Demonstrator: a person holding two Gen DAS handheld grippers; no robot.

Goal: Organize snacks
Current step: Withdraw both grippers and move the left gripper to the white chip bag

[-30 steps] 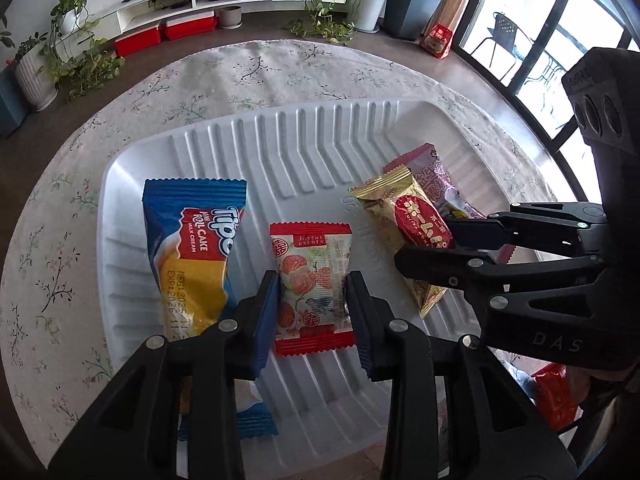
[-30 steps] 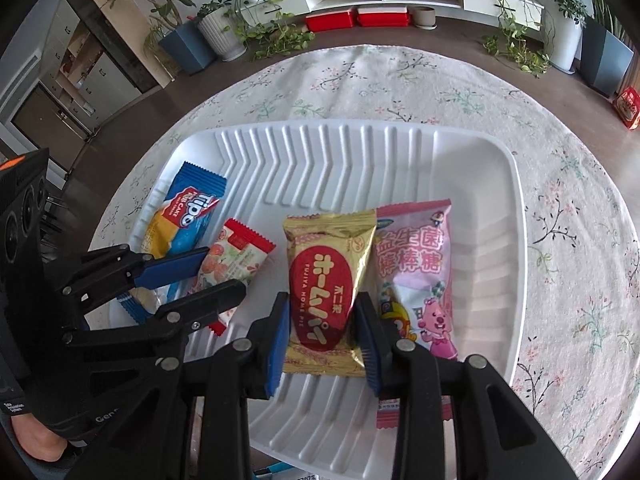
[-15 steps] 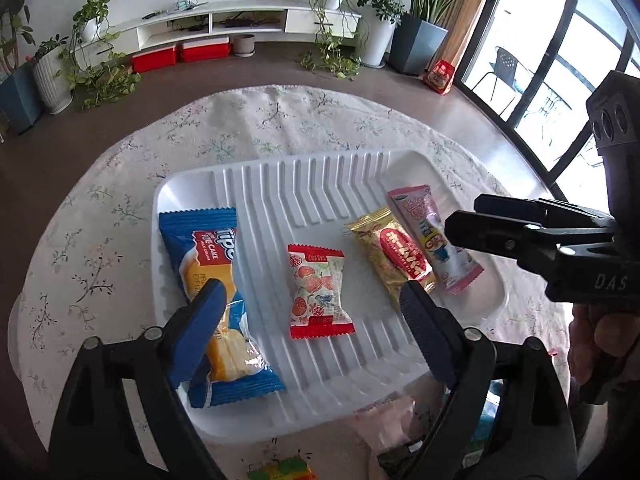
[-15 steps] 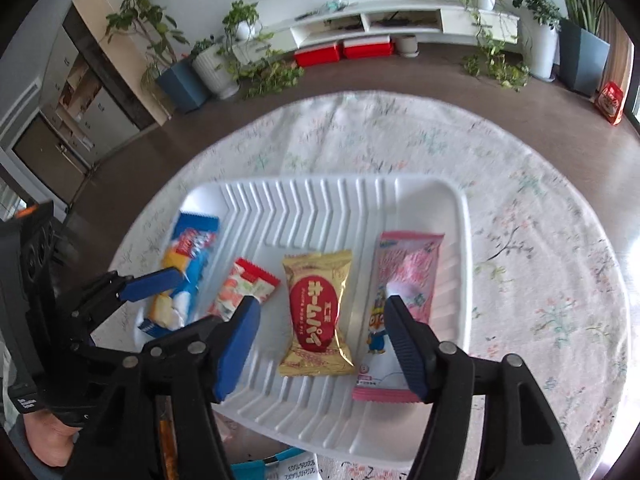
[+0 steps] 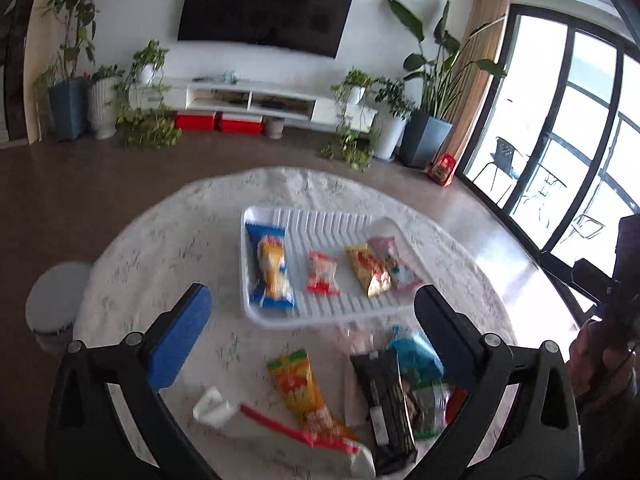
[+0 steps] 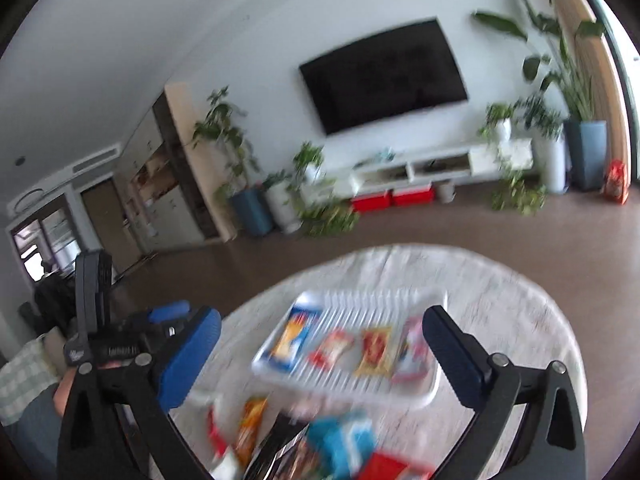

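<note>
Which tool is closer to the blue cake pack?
Left. Both tools, jaws just opened and empty, hang back: left tool faces the tray end holding the blue pack; right tool is off the opposite end.

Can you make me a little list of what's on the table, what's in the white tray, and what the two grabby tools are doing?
tray: white tray holding four snacks in a row
in tray: blue cake pack, red candy pack, gold pack, pink pack
outside tray: loose snack pile on the table, nearer the cameras
left tool: open, empty, jaws just opened
right tool: open, empty, jaws just opened
</note>
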